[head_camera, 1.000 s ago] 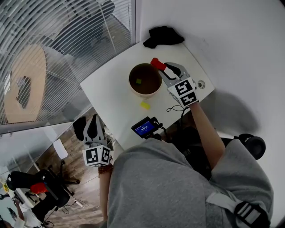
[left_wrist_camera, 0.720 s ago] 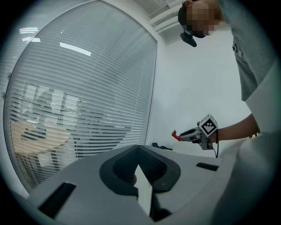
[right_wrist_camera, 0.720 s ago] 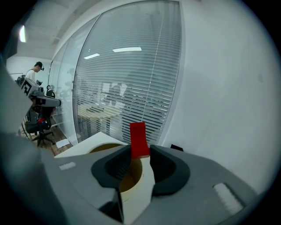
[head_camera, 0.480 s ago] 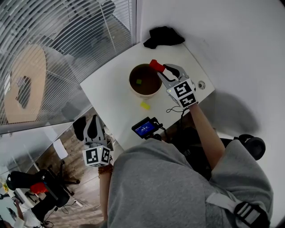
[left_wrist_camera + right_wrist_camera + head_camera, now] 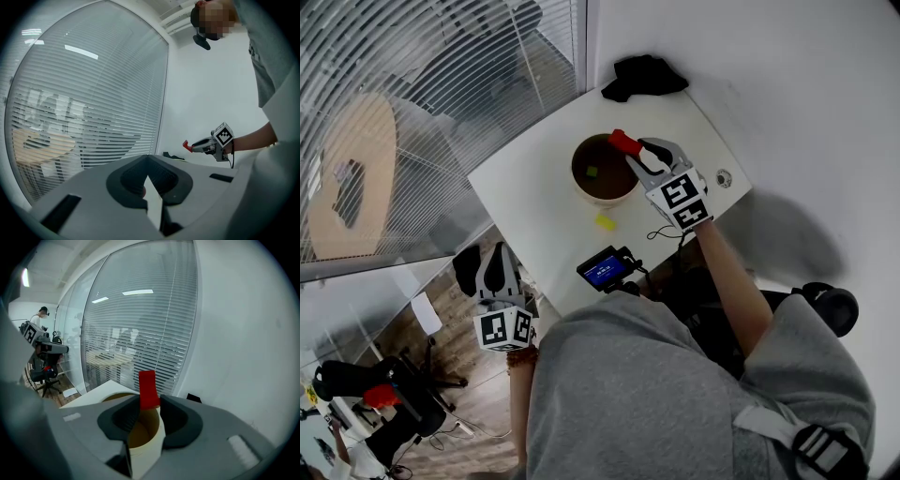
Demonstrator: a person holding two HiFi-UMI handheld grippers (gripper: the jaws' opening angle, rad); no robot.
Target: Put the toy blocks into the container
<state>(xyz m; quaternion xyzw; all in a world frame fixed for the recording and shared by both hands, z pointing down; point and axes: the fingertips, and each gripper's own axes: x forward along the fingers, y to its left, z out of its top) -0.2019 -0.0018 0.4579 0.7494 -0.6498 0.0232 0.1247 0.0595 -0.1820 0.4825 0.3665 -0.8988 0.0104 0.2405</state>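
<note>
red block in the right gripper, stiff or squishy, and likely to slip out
Probably stiff: the red block shows straight edges while the right gripper pinches only its lower end. Likely light, as that small grip carries it. Its smooth faces could slip if the fingers loosen.

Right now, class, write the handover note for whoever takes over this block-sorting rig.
Right tool: shut on the red block, held over the edge of the container.
Left tool: shut, empty, low beside the table.
Done: green block lies in the container.
Left: drop the red block in, then fetch the yellow block lying on the table beside the container.
</note>
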